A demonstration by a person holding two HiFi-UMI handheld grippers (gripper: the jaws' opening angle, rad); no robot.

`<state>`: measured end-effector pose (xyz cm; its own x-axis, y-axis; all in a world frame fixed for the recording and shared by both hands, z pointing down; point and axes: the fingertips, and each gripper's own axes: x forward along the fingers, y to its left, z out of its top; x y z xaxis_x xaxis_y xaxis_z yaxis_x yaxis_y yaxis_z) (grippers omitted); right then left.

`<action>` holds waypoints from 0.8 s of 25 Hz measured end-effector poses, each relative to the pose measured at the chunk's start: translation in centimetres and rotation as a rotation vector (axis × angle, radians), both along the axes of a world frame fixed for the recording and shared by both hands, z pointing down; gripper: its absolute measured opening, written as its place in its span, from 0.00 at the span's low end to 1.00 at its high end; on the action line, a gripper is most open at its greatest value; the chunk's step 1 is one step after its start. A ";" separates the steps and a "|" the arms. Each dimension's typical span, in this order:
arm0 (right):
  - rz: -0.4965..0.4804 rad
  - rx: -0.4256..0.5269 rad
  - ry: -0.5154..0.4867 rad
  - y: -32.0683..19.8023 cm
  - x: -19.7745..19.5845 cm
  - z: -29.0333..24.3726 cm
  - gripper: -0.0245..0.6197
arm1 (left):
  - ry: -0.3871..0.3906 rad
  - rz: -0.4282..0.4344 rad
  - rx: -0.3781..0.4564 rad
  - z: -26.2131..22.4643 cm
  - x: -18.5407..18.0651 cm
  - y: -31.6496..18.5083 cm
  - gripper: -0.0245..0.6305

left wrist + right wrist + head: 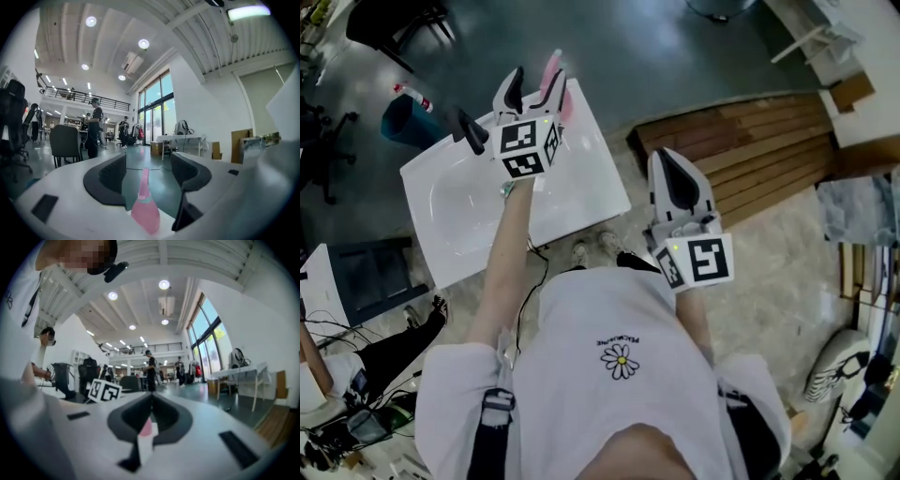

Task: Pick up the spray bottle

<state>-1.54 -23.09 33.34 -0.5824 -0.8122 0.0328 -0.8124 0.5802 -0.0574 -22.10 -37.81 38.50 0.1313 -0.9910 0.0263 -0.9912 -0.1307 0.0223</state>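
Spray bottle (145, 213) (pink) at worktop (581, 178) far corner, open floor beyond; stands between left gripper (147, 161) jaws, spread apart, untouched. Right gripper (151, 404) jaws together.

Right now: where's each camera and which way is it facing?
Head view: on the person's head, steeply down at white table; shirt, left gripper, right gripper show.
Left gripper view: rides that gripper, level, between open jaws toward pink spray bottle.
Right gripper view: rides that gripper, level, over shut jaws; shirt at left.
Shared: head and left gripper views both show the spray bottle.
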 end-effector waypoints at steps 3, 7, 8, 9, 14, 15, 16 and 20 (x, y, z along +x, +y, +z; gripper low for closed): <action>0.025 -0.004 0.015 -0.1 0.6 0.2 0.09 | -0.062 0.011 -0.059 2.4 0.1 -1.6 0.50; 0.052 -0.011 0.033 0.0 1.1 0.5 0.08 | -0.016 0.017 -0.105 4.6 -0.1 -2.8 0.50; 0.058 -0.013 0.035 0.0 1.3 0.5 0.08 | -0.006 0.017 -0.111 4.9 -0.2 -3.1 0.50; 0.064 -0.015 0.037 0.1 1.4 0.6 0.08 | -0.001 0.020 -0.118 5.2 -0.2 -3.3 0.50; 0.085 -0.019 0.050 0.1 2.1 0.6 0.08 | 0.015 0.027 -0.157 6.8 -0.1 -4.3 0.50; 0.088 -0.019 0.050 0.1 2.1 0.6 0.08 | 0.019 0.027 -0.166 7.1 -0.1 -4.5 0.50; 0.092 -0.019 0.051 0.1 2.2 0.6 0.08 | 0.021 0.028 -0.174 7.4 -0.1 -4.6 0.50; 0.104 -0.021 0.061 0.2 2.5 0.6 0.08 | 0.021 0.040 -0.204 8.5 0.2 -5.1 0.50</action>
<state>0.94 -22.91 33.96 -0.4915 -0.8669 0.0832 -0.8705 0.4918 -0.0175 -21.93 -42.88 46.98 0.1735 -0.9593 0.2226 -0.9842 -0.1610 0.0734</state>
